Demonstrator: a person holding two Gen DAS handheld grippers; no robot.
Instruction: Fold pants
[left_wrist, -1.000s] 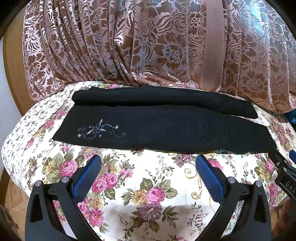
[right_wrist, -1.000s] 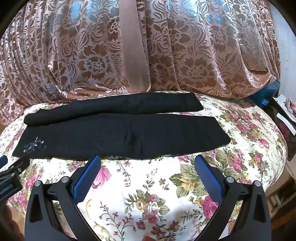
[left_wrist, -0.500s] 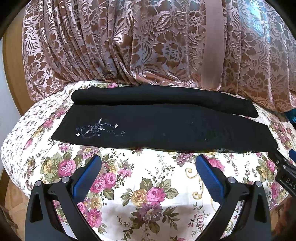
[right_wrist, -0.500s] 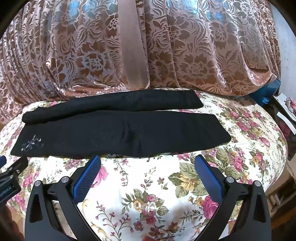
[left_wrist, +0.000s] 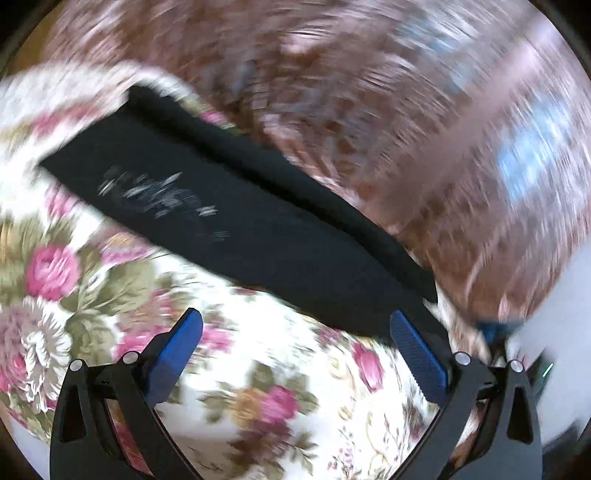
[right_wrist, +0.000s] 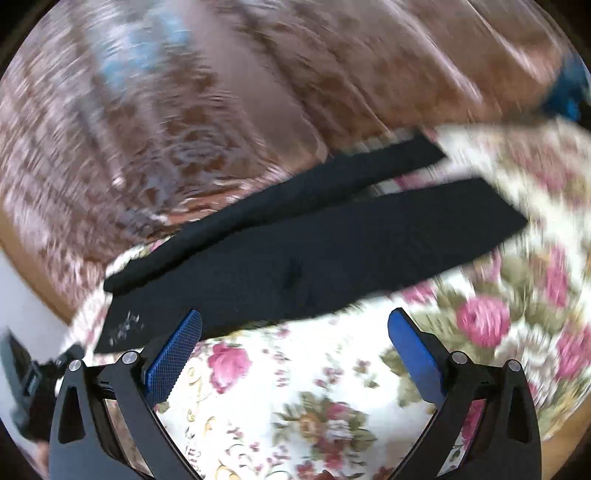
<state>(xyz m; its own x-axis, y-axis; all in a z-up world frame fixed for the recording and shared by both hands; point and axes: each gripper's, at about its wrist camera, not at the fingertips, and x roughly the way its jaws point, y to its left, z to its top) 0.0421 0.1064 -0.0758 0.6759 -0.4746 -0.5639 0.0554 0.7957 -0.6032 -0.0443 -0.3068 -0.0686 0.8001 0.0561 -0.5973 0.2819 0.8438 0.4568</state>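
Observation:
Black pants (left_wrist: 240, 221) lie flat on a floral bedspread (left_wrist: 110, 295), the two legs stretched out side by side, with a small white embroidered motif (left_wrist: 162, 195) near one end. Both views are blurred by motion and tilted. My left gripper (left_wrist: 295, 325) is open just short of the near edge of the pants, holding nothing. In the right wrist view the pants (right_wrist: 332, 247) run diagonally, and my right gripper (right_wrist: 293, 325) is open at their near edge, empty. The left gripper (right_wrist: 33, 376) shows at the far left of that view.
A pink-brown patterned drape (left_wrist: 369, 92) hangs behind the bed, close to the far leg of the pants. A blue object (right_wrist: 569, 96) sits at the far right beyond the bedspread (right_wrist: 295, 387). Bare floral cover lies in front of both grippers.
Both cameras have swung sharply and tilted, and moved closer to the pants. The pants lie as before. Both grippers are still open.

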